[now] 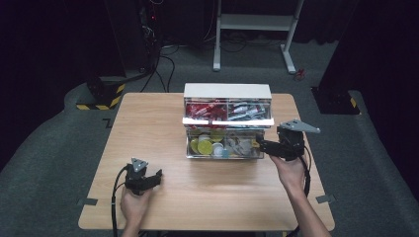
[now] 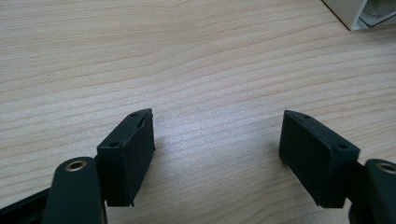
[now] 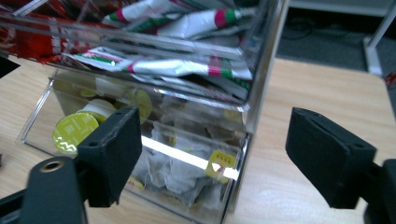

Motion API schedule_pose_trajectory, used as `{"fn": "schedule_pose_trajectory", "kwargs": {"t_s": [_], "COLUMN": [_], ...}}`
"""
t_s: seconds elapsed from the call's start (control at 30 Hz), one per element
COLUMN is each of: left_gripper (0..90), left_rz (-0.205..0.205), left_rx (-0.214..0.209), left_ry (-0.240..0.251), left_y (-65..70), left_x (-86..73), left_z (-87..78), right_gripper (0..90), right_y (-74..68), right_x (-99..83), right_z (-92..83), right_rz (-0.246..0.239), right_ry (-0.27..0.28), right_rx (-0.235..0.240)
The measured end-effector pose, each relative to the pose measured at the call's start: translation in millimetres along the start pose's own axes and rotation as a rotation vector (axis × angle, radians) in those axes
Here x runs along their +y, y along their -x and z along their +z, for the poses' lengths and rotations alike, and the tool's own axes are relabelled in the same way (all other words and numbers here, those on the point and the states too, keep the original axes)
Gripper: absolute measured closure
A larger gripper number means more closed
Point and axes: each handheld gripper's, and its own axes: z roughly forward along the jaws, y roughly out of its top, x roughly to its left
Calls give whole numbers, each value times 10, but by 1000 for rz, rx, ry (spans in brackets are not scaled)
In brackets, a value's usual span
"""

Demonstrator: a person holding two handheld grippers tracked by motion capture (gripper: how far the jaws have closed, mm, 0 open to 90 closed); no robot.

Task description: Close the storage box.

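Beside the clear organizer point(image 1: 225, 143) on the table point(image 1: 163, 133), right gripper point(image 3: 212, 163) fingers spread, gripping nothing; left gripper point(image 2: 217, 154) likewise open, empty, low over bare wood.

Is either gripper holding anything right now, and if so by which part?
Nothing is held: left gripper open over bare table; right gripper open at the clear organizer.

No legible text anywhere. Faint white markings on the yellow-green capsule lid point(image 3: 74, 132) in the lower drawer point(image 3: 140, 186), too small to read. Small dark print on the yellow tea-bag tag point(image 3: 220, 163), blurred. Red, green and white bands on the sachets point(image 3: 187, 67) above, any lettering unreadable. Black-and-yellow hazard stripes point(image 1: 99, 106) on the floor, wordless.
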Motion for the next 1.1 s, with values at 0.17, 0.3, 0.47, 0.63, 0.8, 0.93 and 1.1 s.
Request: {"fn": "schedule_pose_trajectory", "kwargs": {"t_s": [0.17,0.3,0.47,0.63,0.8,0.93,1.1], "left_gripper": [272,273,273,273,274,274,274], "left_rz": [0,-1,0,-1,0,1,1], "left_rx": [-1,-1,-1,-1,-1,1,2], "left_ry": [0,0,-1,0,-1,1,1], "left_y": [-3,-2,-2,-2,-1,2,3], "left_x": [0,0,0,0,3,2,2], "left_z": [0,-1,-1,-1,2,4,4], "right_gripper": [218,217,218,220,225,226,229], "right_y": [-58,-69,-76,-95,-115,-112,-127], "right_x": [62,110,185,216,240,250,285], "right_z": [31,60,84,105,119,122,114], "right_rz": [-17,-23,-36,-40,-44,-49,-46], "right_ry": [2,8,10,9,15,17,12], "right_rx": [-8,-20,-30,-32,-38,-38,-39]}}
